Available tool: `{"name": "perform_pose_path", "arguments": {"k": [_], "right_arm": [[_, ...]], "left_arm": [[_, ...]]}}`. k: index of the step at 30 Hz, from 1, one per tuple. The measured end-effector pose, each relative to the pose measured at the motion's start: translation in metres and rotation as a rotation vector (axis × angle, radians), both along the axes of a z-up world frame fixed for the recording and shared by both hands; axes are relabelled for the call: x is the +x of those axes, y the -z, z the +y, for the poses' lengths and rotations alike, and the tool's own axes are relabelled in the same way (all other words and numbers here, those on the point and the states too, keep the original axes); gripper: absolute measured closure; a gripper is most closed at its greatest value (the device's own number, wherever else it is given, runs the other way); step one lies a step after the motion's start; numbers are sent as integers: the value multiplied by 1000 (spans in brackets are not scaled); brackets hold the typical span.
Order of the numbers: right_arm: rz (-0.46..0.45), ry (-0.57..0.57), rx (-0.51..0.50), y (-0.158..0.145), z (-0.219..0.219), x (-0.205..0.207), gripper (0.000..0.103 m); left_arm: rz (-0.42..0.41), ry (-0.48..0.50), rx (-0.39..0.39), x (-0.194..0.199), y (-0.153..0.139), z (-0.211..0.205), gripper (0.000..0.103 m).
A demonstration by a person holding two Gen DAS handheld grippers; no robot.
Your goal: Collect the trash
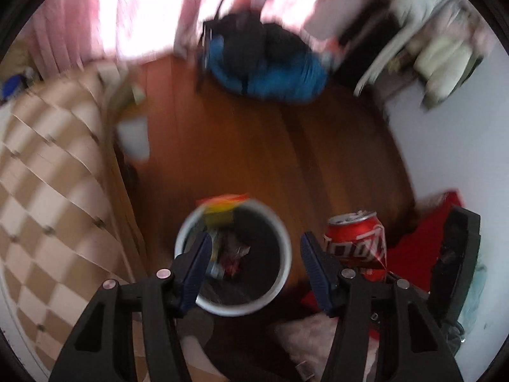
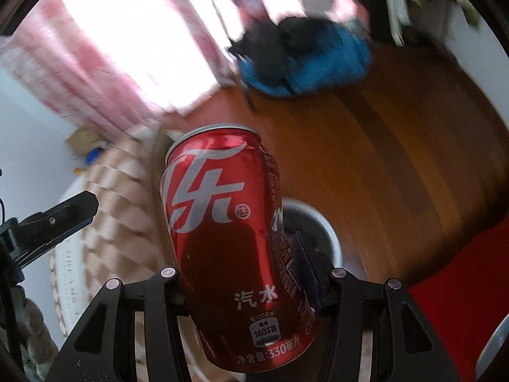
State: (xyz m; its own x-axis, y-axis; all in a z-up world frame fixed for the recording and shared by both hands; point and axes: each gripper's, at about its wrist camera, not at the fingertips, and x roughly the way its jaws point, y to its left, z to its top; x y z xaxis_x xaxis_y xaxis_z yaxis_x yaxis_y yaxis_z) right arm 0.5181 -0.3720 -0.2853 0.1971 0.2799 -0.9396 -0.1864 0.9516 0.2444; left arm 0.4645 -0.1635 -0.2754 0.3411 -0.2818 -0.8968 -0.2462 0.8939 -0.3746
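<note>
Right claw (image 2: 245,273): we found it clamped on a red soda can (image 2: 222,222), the can upright between the dark fingers and tilted slightly, held above the wooden floor (image 2: 381,159). Behind the can's right side we saw the white rim of the trash bin (image 2: 331,232).

Left claw (image 1: 254,254): its jaws stood wide apart with nothing between them, poised over the bin (image 1: 286,254), which already contained wrappers (image 1: 232,251); a yellow-orange packet (image 1: 222,207) lay at its far rim. The can (image 1: 354,242) appeared just right of the bin.

Farther off we noted a blue and black bundle (image 1: 270,70), pink curtains (image 1: 63,31) and, at left, a checkered bed cover (image 1: 47,159).
</note>
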Motion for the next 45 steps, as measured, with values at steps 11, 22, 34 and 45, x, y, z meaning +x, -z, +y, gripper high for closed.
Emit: {"name": "perform_pose_path", "arguments": {"k": [11,22,34,45], "right_arm": [[238,86,-36,161,-29,16,7],[177,87,-245,150,-31,15,0],[101,85,-185,72,-32,-18,0],[-8,56,-62,-59,-43,-60,0]], "left_arm": [[171,36,279,19,104,-8,27],[162,21,345,0,102,-7,0],[74,25,347,-31,36,-16,0],[-91,37,304,-77,-79,-23,0]]}}
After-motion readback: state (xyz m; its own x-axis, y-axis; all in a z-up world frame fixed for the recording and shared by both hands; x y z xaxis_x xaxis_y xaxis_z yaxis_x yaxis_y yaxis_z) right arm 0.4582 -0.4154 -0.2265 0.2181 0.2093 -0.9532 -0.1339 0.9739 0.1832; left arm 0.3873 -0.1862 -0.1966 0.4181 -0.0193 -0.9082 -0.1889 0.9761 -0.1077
